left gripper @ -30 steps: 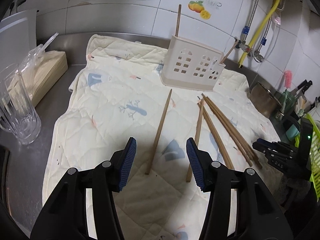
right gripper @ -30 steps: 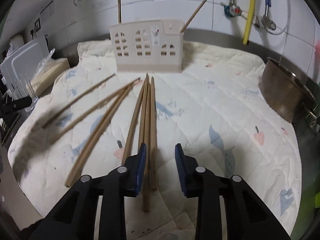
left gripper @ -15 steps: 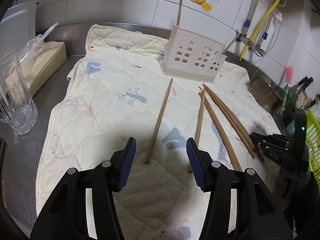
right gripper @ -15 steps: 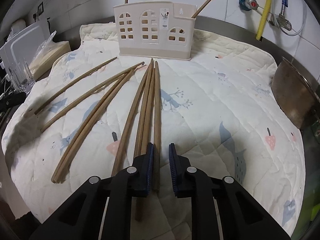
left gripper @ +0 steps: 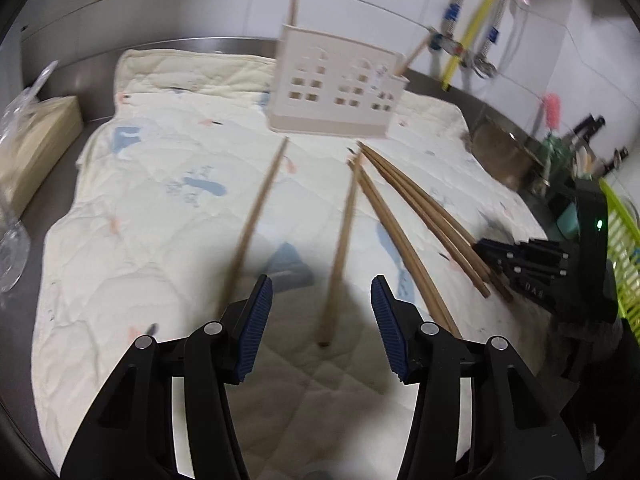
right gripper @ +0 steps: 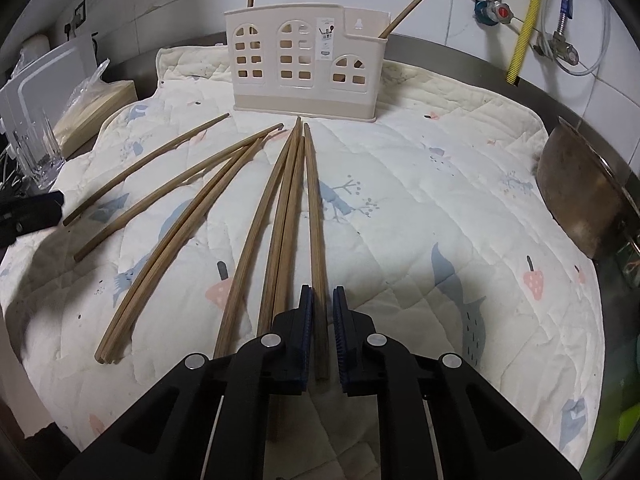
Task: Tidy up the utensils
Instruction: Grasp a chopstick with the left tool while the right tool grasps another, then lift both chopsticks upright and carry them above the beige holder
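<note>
Several wooden chopsticks lie fanned on a quilted cloth [right gripper: 420, 184] in front of a beige utensil holder [right gripper: 304, 64], which has two chopsticks standing in it. My right gripper [right gripper: 322, 312] has its jaws closed tight around the rightmost chopstick [right gripper: 314, 208] near its thick end, low on the cloth. My left gripper [left gripper: 321, 312] is open and empty, just above the near end of one chopstick [left gripper: 340, 256], with another chopstick [left gripper: 256, 216] to its left. The holder [left gripper: 336, 92] stands at the back of the left wrist view.
A glass [right gripper: 38, 152] and a wrapped box [right gripper: 96, 108] stand left of the cloth. A metal bowl [right gripper: 580, 196] sits at the right edge. Pipes and a yellow hose [right gripper: 524, 20] run along the tiled wall. A green rack [left gripper: 620, 248] is far right.
My right gripper has closed from partly open onto the rightmost chopstick. My left gripper has shifted right, from over the left chopstick to over its neighbour, staying open.
</note>
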A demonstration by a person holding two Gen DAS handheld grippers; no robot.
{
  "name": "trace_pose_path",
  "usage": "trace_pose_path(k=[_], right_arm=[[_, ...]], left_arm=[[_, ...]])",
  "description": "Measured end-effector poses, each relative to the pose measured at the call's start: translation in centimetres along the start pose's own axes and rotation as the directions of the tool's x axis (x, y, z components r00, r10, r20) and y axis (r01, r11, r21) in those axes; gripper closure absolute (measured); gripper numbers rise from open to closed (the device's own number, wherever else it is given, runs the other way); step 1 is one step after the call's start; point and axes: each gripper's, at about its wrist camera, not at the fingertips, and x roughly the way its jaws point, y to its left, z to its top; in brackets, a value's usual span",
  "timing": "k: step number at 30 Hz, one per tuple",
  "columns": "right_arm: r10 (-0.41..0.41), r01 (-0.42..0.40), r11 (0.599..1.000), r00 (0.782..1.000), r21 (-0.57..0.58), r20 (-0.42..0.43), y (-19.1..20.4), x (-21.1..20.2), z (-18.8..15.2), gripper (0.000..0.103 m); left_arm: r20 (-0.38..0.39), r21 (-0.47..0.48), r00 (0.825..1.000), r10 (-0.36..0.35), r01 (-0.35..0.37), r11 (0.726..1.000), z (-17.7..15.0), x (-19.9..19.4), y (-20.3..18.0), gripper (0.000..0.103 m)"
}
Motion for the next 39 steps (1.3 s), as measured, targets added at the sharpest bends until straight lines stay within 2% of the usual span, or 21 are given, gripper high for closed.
trace_pose_path(k=[4, 9, 17, 20, 23, 32, 39], right_arm=[[0.005, -0.005, 1.0, 1.0, 0.017, 0.013, -0.2, -0.4, -0.1, 0.096], [0.007, -0.008, 0.999, 1.0, 0.033, 0.029, -0.4, -0.9, -0.4, 0.096], [0.01, -0.018, 0.997, 0.994, 0.069, 0.11, -1.0, -3.5, 0.2, 0.096], [0.013, -0.024, 0.997, 0.99, 0.075, 0.14, -1.0, -4.4, 0.7, 0.096], [0.016, -0.03, 0.996, 0.984, 0.078, 0.175, -0.9, -5.5, 1.5, 0.096], [0.018, -0.04, 0.996, 0.964, 0.08, 0.265, -1.2, -8.2, 4.5, 0.097], [0.018, -0.036, 0.998, 0.956, 0.056, 0.293, -1.3, -8.8, 7.5, 0.097]], left_arm=[[-0.02, 0.039, 1.0, -0.021, 0.021, 0.999, 0.2, 1.3, -1.2, 0.06], [-0.056, 0.064, 0.998, 0.004, 0.0, 0.998, 0.3, 3.5, -1.9, 0.076], [-0.09, 0.047, 0.995, 0.033, -0.029, 0.999, 0.3, 4.9, -1.5, 0.083], [-0.094, 0.055, 0.994, 0.051, -0.046, 0.997, 0.5, 5.1, -1.7, 0.093], [-0.093, 0.033, 0.995, 0.034, -0.031, 0.999, 0.8, 4.9, -1.5, 0.097], [0.01, 0.042, 1.0, -0.006, 0.005, 0.999, 3.3, 1.1, -1.8, 0.097], [0.092, 0.058, 0.995, -0.03, 0.025, 0.998, 7.7, -1.4, -1.7, 0.098]])
